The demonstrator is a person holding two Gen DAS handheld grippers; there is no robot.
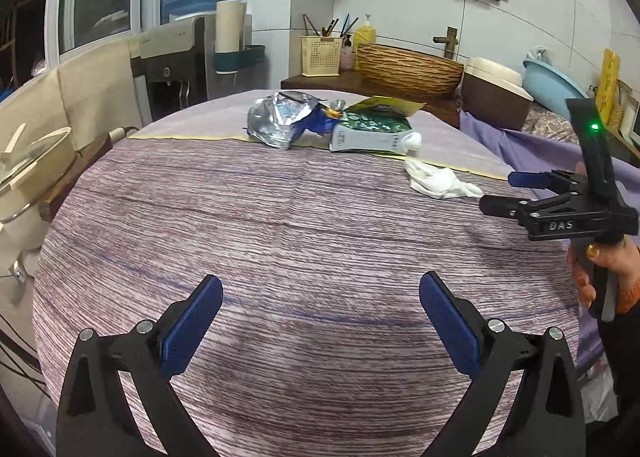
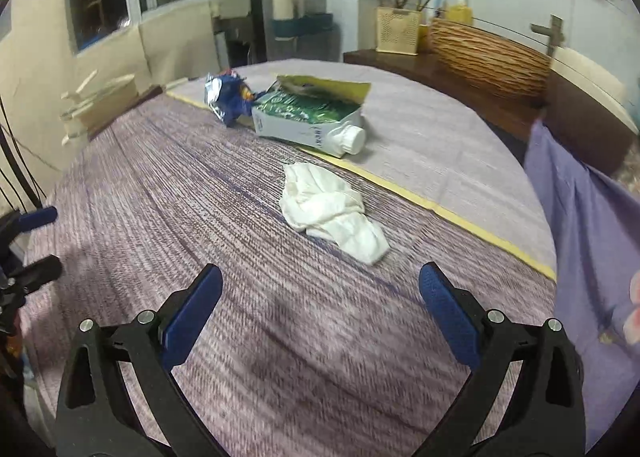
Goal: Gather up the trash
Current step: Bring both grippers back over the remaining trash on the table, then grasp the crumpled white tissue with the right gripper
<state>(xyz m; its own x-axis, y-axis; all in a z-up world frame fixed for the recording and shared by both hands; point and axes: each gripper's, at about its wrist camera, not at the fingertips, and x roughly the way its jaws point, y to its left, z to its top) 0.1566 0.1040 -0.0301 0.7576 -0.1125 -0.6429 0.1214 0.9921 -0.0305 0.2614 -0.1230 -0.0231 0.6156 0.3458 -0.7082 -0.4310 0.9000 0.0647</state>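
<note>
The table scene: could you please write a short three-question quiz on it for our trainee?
1. True or false: the right hand-held gripper is shut on the tissue.
2. Which item lies nearest the right hand-held gripper? A) foil bag B) carton C) tissue
3. Fill in: the carton's white cap points toward the table's ____ side in the right wrist view.

Key: 1 false, both the right and the left hand-held gripper are open and empty. 2 C. 3 right.
</note>
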